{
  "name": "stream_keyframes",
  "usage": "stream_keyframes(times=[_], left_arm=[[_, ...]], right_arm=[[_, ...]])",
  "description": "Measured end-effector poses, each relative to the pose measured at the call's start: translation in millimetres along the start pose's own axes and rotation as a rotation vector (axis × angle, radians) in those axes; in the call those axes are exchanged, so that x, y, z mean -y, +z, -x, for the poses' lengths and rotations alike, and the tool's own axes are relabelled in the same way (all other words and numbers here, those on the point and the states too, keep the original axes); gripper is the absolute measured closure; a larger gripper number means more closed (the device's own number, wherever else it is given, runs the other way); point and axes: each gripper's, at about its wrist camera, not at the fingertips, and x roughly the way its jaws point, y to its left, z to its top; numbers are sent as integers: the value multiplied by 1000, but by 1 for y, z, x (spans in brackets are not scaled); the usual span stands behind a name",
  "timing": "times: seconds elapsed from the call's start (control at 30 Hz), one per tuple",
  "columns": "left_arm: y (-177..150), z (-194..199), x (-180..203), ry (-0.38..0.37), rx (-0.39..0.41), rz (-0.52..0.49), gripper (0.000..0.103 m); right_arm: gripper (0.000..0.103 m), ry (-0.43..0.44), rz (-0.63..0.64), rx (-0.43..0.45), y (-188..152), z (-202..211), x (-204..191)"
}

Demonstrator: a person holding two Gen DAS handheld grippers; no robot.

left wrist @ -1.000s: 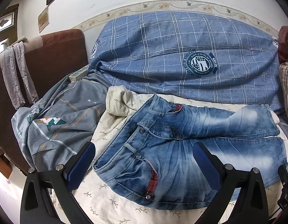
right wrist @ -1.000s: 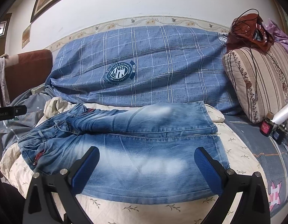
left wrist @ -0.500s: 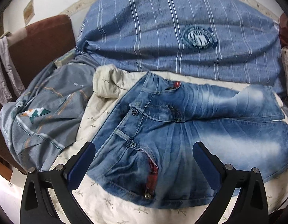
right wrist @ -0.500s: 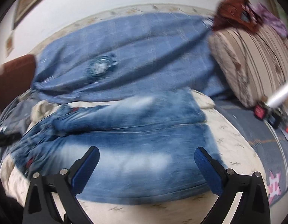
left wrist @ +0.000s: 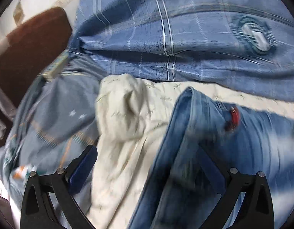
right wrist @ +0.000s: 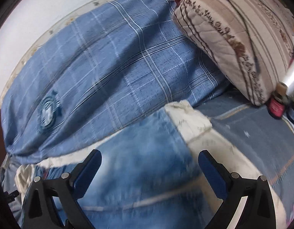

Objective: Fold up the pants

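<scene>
Faded blue jeans lie flat on a cream quilt on the bed. In the left wrist view their waistband end (left wrist: 185, 133) with a red pocket patch (left wrist: 232, 116) sits close under my left gripper (left wrist: 147, 164), which is open; the waistband edge lies between its blue pads, the right pad over the denim. In the right wrist view the leg-hem end of the jeans (right wrist: 147, 152) lies under my right gripper (right wrist: 149, 166), open and straddling the hem, with the cream quilt's corner (right wrist: 187, 118) just beyond. Both views are motion-blurred.
A large blue plaid duvet (left wrist: 166, 38) with a round crest is bunched against the wall behind the jeans. A grey patterned sheet (left wrist: 51, 124) and brown headboard (left wrist: 28, 53) are at the left. A striped beige pillow (right wrist: 232, 34) and small bottles (right wrist: 276, 105) are at the right.
Both grippers have dropped down and forward, close onto the jeans: the left to the waistband end, the right to the leg-hem end. Both stay open.
</scene>
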Motion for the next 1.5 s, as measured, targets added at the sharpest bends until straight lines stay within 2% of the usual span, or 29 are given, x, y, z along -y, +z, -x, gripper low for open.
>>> stream_keyframes(times=[0.2,0.33,0.4,0.43,0.47,0.53,0.6,0.63,0.67,0.7,0.73,0.77,0.8,0.87,1.07,1.2,1.33,1.5], left_arm=[[54,-57,26,-96,-93,42,0],[74,-81,46,-151,-95,45,0],[78,-97,58,-168,-132,39,2],[78,-104,63,-178,-152,36,9],[78,-110,68,-190,-173,31,20],[74,-121,76,-176,-201,19,24],[72,-120,79,-163,-176,10,30],[71,-118,79,-170,-163,11,41],[69,-115,79,-187,-151,17,51],[69,-110,77,-195,-143,27,53],[68,-104,75,-205,-133,33,61],[68,-97,75,-226,-123,33,77],[68,-89,74,-259,-111,30,77],[68,-67,71,-265,-58,11,77],[53,21,26,-360,95,51,78],[43,71,-17,-417,158,91,78],[6,105,-47,-463,207,108,78],[-72,136,-77,-489,200,117,78]], right_arm=[[0,-13,-38,-64,34,-53,24],[1,-13,-24,-111,52,-78,40],[1,9,-33,-135,60,-90,45],[1,18,-28,-147,63,-95,44],[1,17,-14,-160,66,-102,43],[4,-9,28,-194,71,-118,37],[13,-19,58,-235,73,-135,30],[23,-22,70,-263,73,-145,26],[39,-30,76,-297,71,-153,24],[49,-32,71,-351,67,-163,23],[58,-31,59,-381,64,-168,22],[64,-36,61,-364,61,-165,21],[67,-33,73,-340,61,-157,19],[76,-12,78,-300,61,-135,16],[85,56,55,-194,59,-58,20],[85,110,2,-133,55,-7,35],[85,137,-14,-116,39,43,47],[85,151,-22,-133,-2,86,63]])
